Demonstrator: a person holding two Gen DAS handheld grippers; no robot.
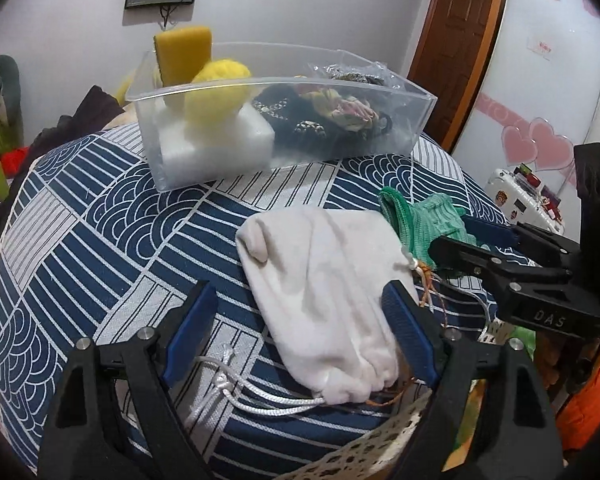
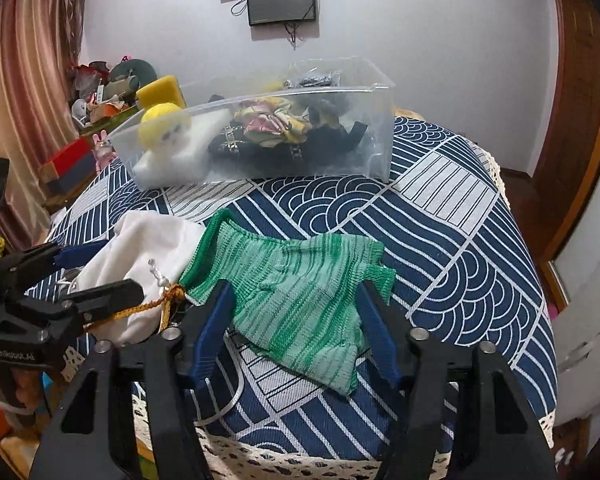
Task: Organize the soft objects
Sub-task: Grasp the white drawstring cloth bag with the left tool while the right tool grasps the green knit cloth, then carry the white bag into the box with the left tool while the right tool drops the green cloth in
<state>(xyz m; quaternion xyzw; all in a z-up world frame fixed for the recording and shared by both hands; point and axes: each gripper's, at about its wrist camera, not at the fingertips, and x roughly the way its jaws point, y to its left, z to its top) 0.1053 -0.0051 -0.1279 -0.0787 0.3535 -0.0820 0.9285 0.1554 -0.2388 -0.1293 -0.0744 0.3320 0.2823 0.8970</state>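
While both claws are standing wide open, neither is gripping anything; left claw (image 1: 300,328) is straddling the white drawstring pouch (image 1: 324,292), one finger lying against its 3 o'clock edge; right claw (image 2: 296,320) is bracketing the green knit cloth (image 2: 300,300); the cloth is lying just at 3 o'clock of the pouch on the patterned bench (image 2: 460,240); clear bin (image 2: 260,140), holding soft items, is sitting at 12 o'clock.

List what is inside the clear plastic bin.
Inside the clear plastic bin: a yellow sponge, a yellow plush, white foam blocks, a floral cloth over dark items. What lies beneath the pile is hidden.
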